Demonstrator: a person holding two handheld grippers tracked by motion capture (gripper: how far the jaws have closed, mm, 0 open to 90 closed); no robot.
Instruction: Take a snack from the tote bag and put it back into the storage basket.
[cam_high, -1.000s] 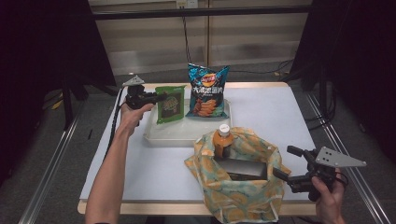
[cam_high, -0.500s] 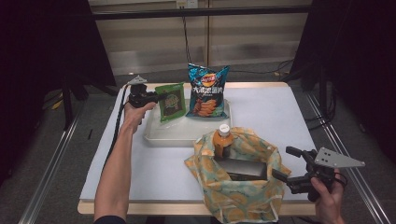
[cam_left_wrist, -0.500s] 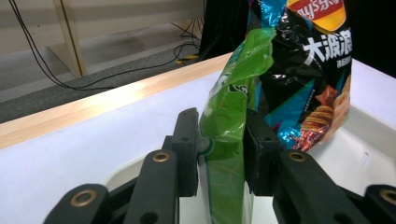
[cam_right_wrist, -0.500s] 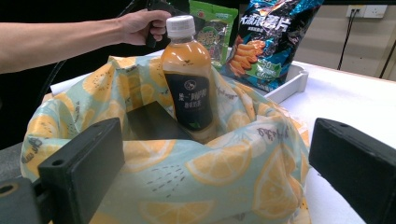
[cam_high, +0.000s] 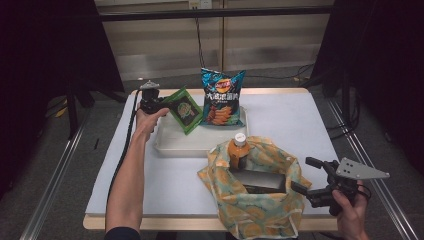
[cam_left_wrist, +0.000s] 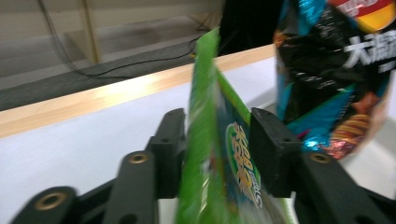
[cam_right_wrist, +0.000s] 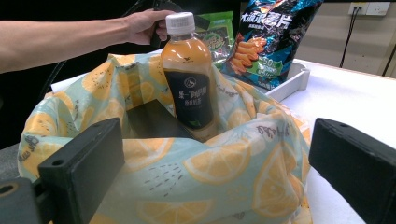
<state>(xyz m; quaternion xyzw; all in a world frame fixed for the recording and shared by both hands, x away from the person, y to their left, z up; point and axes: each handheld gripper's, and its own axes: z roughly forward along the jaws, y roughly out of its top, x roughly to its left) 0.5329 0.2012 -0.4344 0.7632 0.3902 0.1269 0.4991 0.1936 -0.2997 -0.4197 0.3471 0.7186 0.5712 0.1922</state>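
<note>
**Green packet loosening in the left gripper over the tray**

Although the left gripper (cam_high: 161, 106) has the green snack packet (cam_high: 184, 109) between its jaws, they have just been opening, and in the left gripper view a gap shows beside each pad (cam_left_wrist: 273, 154), so the grip looks released or nearly so. The packet stands tilted at the ten o'clock corner of the white tray (cam_high: 167, 145), just beside the blue chip bag (cam_high: 221, 98) at twelve o'clock. I judge it light, soft and crinkly, likely slippery foil with breakable contents; take it by the flat sealed edge, not the puffed middle. Compared with a second ago, the packet has tipped from upright to leaning and sits lower. The right gripper (cam_high: 320, 181), jaws spread wide and holding nothing, waits at four o'clock beside the lemon-print bag (cam_high: 260, 212) holding the orange bottle (cam_high: 238, 150).
</note>
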